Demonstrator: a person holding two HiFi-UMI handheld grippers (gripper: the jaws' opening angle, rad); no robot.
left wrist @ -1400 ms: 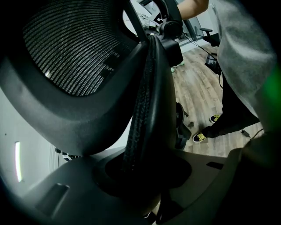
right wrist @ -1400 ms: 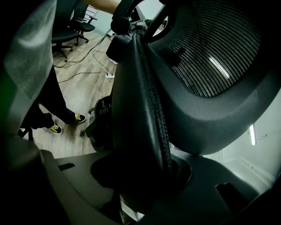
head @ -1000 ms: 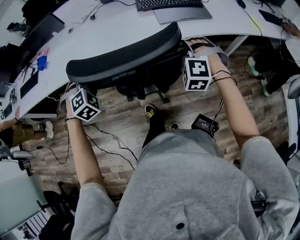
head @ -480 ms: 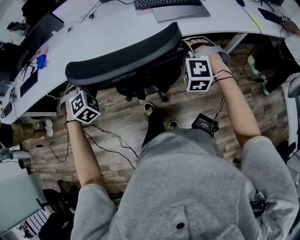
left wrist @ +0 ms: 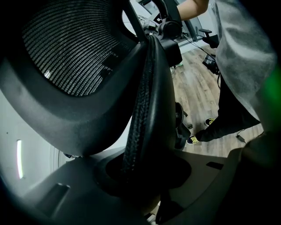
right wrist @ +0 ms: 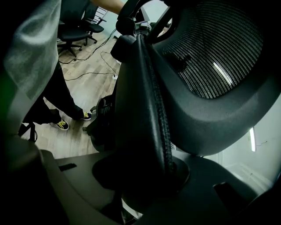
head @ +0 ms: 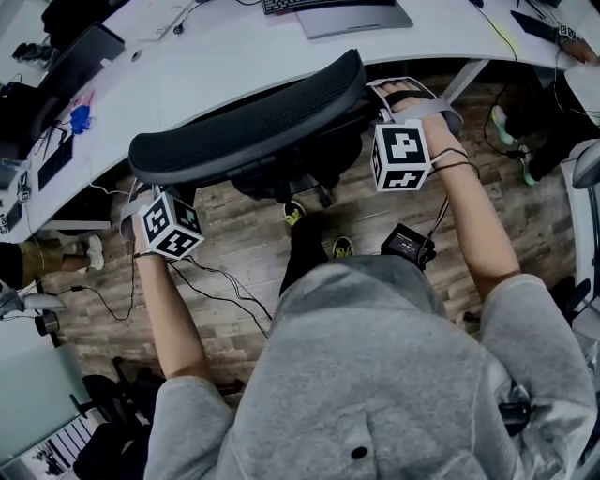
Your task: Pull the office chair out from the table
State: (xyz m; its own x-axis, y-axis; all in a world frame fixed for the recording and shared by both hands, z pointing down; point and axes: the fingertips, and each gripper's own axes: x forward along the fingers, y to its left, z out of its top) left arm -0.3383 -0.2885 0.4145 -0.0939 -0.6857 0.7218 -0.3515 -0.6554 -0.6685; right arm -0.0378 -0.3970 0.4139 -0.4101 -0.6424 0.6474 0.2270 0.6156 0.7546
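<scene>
While you stand behind the office chair [head: 248,122], which sits close in with the top of its backrest at the edge of the white counter [head: 187,66], your left gripper [head: 141,192] has its jaws clenched on the backrest's left rim [left wrist: 142,114]. The left gripper view shows the stitched edge running straight down between them. That hold at one end looks chosen so the chair can be drawn squarely toward you rather than swung about its base. In the middle, the dark backrest spans the gap between your hands, with the seat and wheels largely hidden beneath it over the plank floor [head: 234,239]. On the right, your right gripper [head: 384,94] mirrors the grip: its jaws have just been closing, and they appear pressed on the right rim [right wrist: 153,110] between them. With both ends held, the pull seems to be under way, though the chair is not yet clear of the counter. No brand or label can be read on the chair. The marker cubes [head: 401,157] bear only black-and-white square patterns, and the keyboard [head: 319,5] at the counter's far side is too small to read.
</scene>
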